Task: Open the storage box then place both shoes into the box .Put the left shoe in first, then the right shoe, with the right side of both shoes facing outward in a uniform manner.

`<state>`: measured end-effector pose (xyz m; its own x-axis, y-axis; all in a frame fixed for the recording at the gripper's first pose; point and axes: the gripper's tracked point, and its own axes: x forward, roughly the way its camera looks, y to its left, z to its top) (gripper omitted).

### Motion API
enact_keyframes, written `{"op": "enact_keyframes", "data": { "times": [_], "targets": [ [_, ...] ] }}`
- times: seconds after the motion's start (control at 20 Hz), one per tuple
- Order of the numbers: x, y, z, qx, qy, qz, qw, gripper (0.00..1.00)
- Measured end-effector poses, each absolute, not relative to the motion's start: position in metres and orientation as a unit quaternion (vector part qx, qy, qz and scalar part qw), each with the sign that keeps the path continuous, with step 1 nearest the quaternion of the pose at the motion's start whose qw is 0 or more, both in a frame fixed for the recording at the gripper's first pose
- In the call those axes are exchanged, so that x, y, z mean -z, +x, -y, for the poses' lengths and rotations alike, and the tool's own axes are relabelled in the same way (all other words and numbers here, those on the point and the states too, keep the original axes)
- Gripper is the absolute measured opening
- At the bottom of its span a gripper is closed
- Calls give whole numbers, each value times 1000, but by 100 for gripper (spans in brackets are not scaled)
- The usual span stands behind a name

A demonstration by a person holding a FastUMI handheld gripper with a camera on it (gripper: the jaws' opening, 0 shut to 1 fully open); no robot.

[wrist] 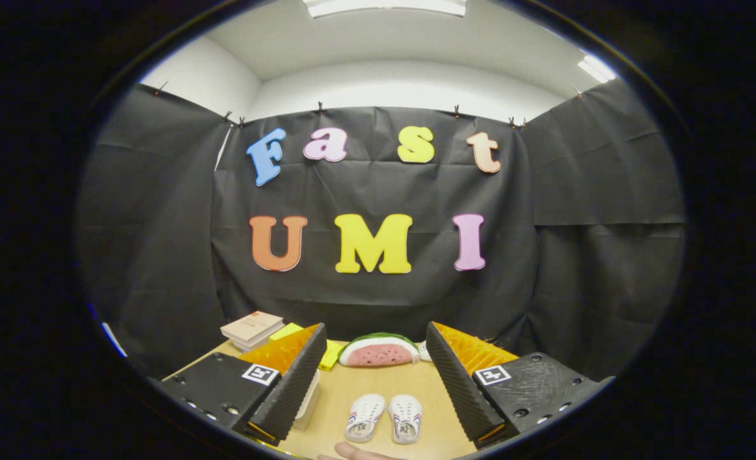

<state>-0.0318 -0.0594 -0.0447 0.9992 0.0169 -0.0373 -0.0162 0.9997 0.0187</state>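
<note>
Claw (pixel 378 383) wide and empty, raised above the counter (pixel 378 390). Shoes (pixel 384 418) side by side between the fingers, soles down, likely staged for picking. Pale box (pixel 307 402) tucked behind the left finger, lid state unclear. Watermelon toy (pixel 379 350) beyond.

- Black cloth wall (pixel 378 191) hung on three sides, pinned along the top with small clips (pixel 319 106)
- White wall (pixel 403 86) and ceiling (pixel 378 38) above the cloth
- Ceiling light panels (pixel 384 6) on
- Light wooden table (pixel 378 383) below
</note>
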Motion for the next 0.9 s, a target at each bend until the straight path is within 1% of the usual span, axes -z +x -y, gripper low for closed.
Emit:
{"op": "enact_keyframes", "data": {
  "times": [0.25, 0.55, 0.7, 0.9],
  "targets": [
    [72, -25, 54, -50, 11, -47, 998, 95],
    [117, 11, 29, -141, 48, -111, 983, 94],
    [155, 37, 8, -197, 69, -162, 964, 95],
    [208, 79, -25, -277, 110, -235, 925, 95]
  ]
}}
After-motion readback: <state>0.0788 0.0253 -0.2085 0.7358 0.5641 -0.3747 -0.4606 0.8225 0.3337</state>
